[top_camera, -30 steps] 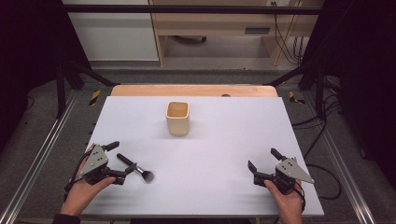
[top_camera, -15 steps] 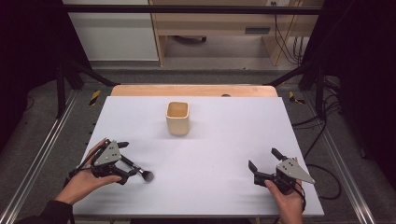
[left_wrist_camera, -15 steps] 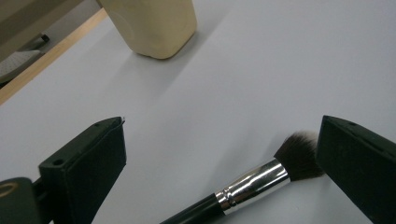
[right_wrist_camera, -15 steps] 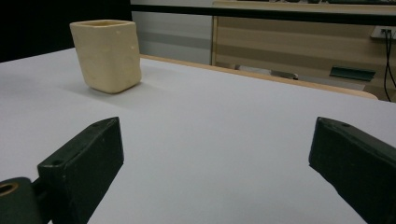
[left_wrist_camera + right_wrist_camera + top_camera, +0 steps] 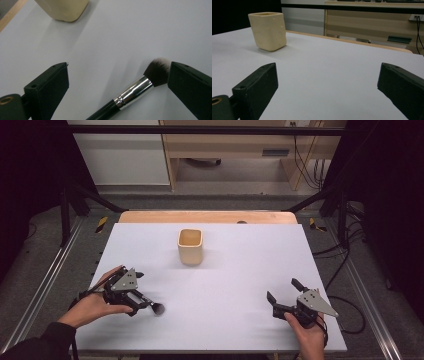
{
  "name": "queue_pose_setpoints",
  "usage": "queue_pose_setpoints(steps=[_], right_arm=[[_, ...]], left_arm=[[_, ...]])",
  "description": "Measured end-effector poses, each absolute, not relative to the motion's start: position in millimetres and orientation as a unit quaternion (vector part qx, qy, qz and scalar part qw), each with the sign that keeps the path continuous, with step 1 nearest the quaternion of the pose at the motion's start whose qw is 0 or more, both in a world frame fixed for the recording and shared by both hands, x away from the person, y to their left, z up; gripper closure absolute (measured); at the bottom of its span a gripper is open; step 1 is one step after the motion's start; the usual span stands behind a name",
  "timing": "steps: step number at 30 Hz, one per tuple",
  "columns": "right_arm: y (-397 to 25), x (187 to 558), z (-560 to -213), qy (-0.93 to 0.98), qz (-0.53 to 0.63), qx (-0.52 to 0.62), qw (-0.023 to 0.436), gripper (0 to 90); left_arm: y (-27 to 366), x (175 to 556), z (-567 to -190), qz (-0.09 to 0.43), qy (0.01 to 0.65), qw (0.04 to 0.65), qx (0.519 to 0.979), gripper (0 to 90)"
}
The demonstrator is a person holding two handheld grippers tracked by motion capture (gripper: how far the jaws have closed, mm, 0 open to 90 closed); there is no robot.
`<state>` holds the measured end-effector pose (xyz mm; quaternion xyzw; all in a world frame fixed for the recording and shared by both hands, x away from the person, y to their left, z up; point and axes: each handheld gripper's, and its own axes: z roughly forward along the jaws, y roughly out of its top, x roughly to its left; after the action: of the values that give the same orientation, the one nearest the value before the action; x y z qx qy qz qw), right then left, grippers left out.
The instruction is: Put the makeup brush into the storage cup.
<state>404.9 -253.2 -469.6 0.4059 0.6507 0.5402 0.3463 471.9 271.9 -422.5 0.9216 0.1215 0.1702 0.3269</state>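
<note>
- Near the tabletop's front-left corner we see a makeup brush: black handle, silver ferrule, dark white-tipped bristles.
- Our left gripper straddles it low, jaws wide, gripping nothing.
- Our right gripper rests near the front-right corner, jaws wide, empty.

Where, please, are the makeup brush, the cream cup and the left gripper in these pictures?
makeup brush (image 5: 136,90): left gripper view, on its silver ferrule.
cream cup (image 5: 190,251): high view, on its front wall.
left gripper (image 5: 141,292): high view, midway between its open jaws' tips.
</note>
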Motion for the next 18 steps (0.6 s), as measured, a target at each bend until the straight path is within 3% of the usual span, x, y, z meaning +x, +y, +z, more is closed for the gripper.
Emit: queue_pose_setpoints(steps=[5,18], right_arm=[[-253,405,-470,0.65,0.541,0.407,0.344,3.4],[-254,404,-469,0.647,0.543,0.409,0.345,3.4]], left_arm=[[266,477,-422,0.151,0.078,0.279,0.945,3.2],[259,481,-415,0.133,0.037,0.23,0.963,3.6]])
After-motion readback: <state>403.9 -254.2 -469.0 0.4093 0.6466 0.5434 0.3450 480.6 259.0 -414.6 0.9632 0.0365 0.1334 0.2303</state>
